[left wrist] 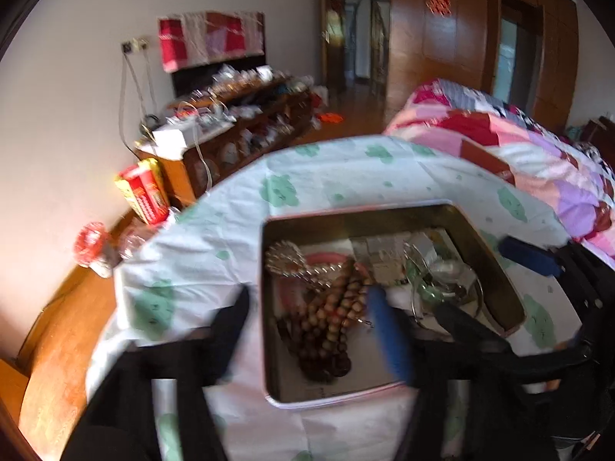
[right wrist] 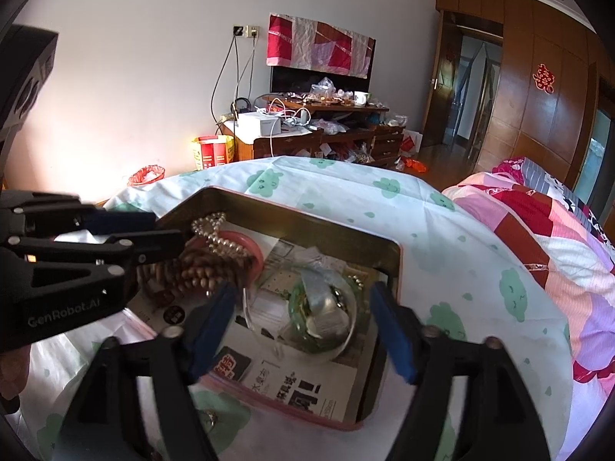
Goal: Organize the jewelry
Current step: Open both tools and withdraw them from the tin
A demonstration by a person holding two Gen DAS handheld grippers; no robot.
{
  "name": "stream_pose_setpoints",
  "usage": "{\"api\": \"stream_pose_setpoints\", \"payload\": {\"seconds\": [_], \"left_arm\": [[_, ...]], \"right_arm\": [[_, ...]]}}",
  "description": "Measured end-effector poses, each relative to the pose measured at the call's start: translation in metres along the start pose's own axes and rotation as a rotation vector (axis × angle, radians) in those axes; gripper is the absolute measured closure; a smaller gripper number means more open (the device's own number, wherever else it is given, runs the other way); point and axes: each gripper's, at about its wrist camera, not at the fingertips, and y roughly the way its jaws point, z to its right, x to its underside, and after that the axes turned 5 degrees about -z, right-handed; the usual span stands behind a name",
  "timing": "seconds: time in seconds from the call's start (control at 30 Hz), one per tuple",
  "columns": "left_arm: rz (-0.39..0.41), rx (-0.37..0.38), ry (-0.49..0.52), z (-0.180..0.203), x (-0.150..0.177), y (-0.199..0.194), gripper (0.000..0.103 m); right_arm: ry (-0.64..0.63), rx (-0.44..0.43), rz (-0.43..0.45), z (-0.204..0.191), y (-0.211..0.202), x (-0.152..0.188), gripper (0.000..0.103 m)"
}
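Left gripper (left wrist: 307,326) is spread wide, one finger outside the left wall of the tin box (left wrist: 496,265) and the blue-padded one over the wooden bead strand (left wrist: 330,319) inside it, gripping nothing. Right gripper (right wrist: 303,326) is also wide apart, hovering over the right half of the box with its blue pads (right wrist: 392,338) on either side of a clear bangle (right wrist: 338,345) that rings a greenish bracelet (right wrist: 307,307); no contact that I can make out.

Box sits on a bed with a white sheet with green clouds (right wrist: 442,253), roughly mid-sheet. By its far-left corner lie a pearl bracelet (right wrist: 215,234) and a pink bangle (right wrist: 250,246), with the wooden beads piled along the left wall. Printed papers (right wrist: 307,388) line the bottom. A patchwork quilt (right wrist: 557,238) is bunched at the sheet's right edge.
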Motion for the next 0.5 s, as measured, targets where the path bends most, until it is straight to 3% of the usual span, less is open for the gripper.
{"api": "stream_pose_setpoints", "payload": {"seconds": [0.27, 0.5], "left_arm": [[-0.012, -0.005, -0.077, -0.020, 0.038, -0.034, 0.026], [-0.102, 0.003, -0.027, 0.003, 0.077, -0.040, 0.026]], "right_arm": [[0.059, 0.023, -0.011, 0.016, -0.035, 0.025, 0.019], [0.074, 0.041, -0.067, 0.010, -0.055, 0.061, 0.019]]}}
